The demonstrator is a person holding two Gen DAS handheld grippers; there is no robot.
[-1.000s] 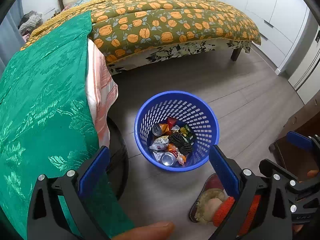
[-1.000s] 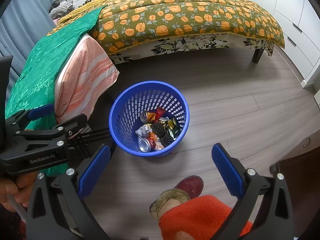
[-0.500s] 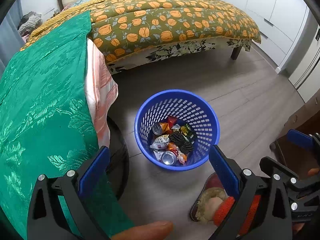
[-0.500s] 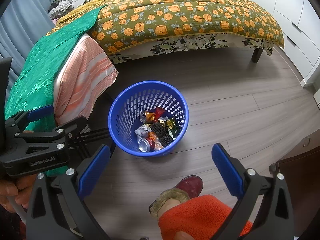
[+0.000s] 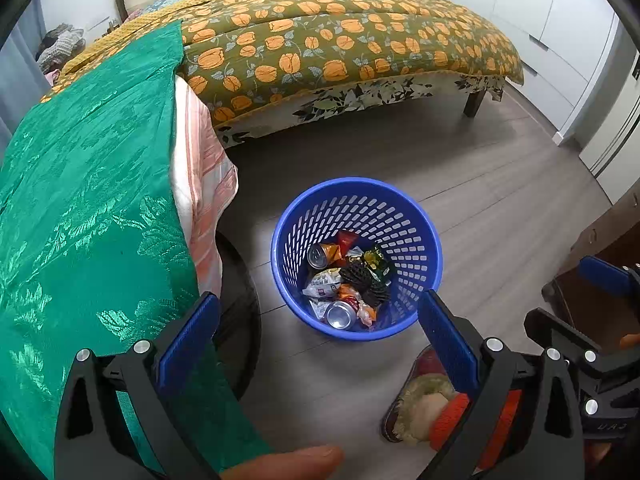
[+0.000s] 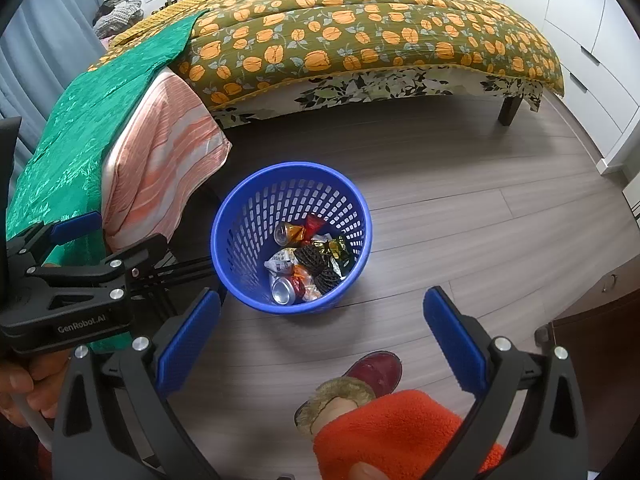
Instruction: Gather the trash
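Trash (image 5: 347,280) already lies in the blue basket (image 5: 420,216) on the floor (image 5: 500,208), beside the bed (image 5: 340,48); you see cans, wrappers and dark pinecone-like pieces heaped at the bottom. From your left tongs (image 5: 318,334) the basket sits just ahead and below; from your right tongs (image 6: 320,332) it lies ahead, slightly left. Both tongs stand wide and carry nothing. Neither hand looks clearly nearer. No loose litter shows on the floor. Against the earlier frames, almost nothing differs: the basket has merely drifted a touch in view.

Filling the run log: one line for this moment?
left gripper: open, empty | right gripper: open, empty | blue basket: upright on floor, holds cans, wrappers
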